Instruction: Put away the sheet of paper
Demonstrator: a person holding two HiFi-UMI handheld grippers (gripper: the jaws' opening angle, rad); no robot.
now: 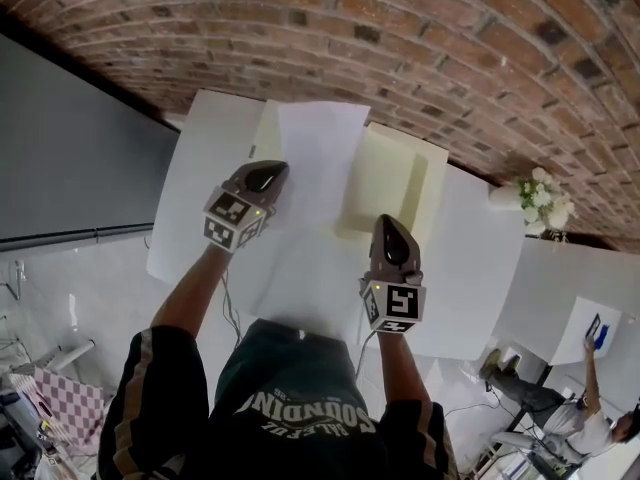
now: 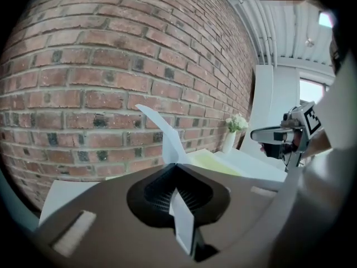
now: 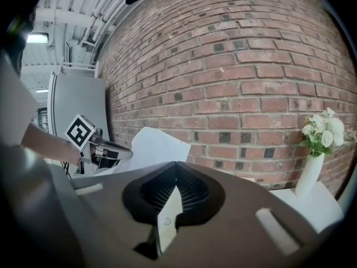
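Observation:
A white sheet of paper hangs above the white table, held by its two side edges. My left gripper is shut on its left edge, and the sheet rises from the closed jaws in the left gripper view. My right gripper is shut on the right edge; there the sheet spreads to the left of the jaws. An open pale yellow folder lies on the table under and to the right of the sheet. Each gripper shows in the other's view: the right gripper, the left gripper.
A brick wall runs along the table's far side. A white vase of flowers stands at the table's right end, also in the right gripper view as the vase. A grey panel stands at left. Another person stands at lower right.

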